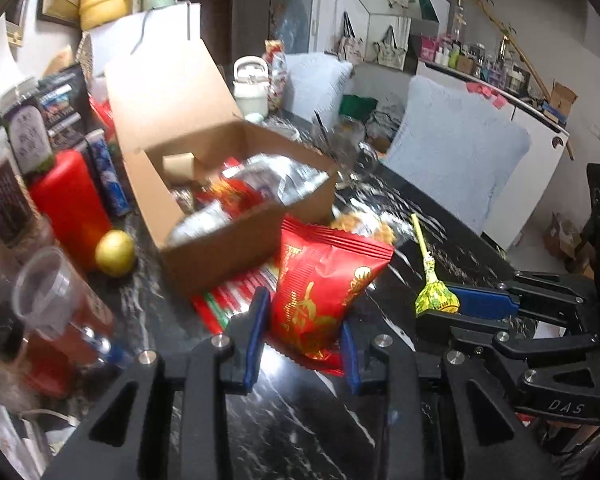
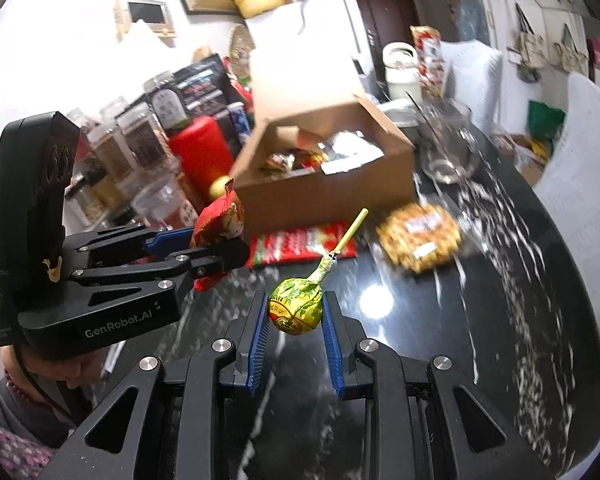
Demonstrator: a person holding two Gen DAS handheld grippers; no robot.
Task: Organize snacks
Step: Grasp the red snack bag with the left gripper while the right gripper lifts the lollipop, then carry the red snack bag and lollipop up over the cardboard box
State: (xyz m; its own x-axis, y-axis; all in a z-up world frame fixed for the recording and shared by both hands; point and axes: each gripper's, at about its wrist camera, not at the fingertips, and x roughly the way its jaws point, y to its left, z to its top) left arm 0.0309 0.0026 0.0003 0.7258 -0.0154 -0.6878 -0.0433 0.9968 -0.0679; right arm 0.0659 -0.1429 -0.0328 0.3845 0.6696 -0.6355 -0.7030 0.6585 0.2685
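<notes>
My left gripper (image 1: 305,330) is shut on a red snack packet (image 1: 324,288) with gold print, held above the black marble table (image 1: 300,432); the same left gripper (image 2: 220,246) and red packet (image 2: 220,220) show at the left of the right wrist view. My right gripper (image 2: 295,322) is shut on a lollipop (image 2: 296,308) in a yellow-green wrapper, its stick pointing up and away; the lollipop (image 1: 436,298) and right gripper (image 1: 440,306) also appear at the right of the left wrist view. An open cardboard box (image 1: 228,248) (image 2: 328,196) holding several snacks stands just beyond both grippers.
A flat red snack pack (image 2: 300,244) and a clear bag of golden snacks (image 2: 420,240) lie before the box. A red canister (image 1: 70,204), a yellow ball (image 1: 115,253), jars and a plastic cup (image 1: 48,288) crowd the left. A glass bowl (image 2: 448,152) stands right of the box.
</notes>
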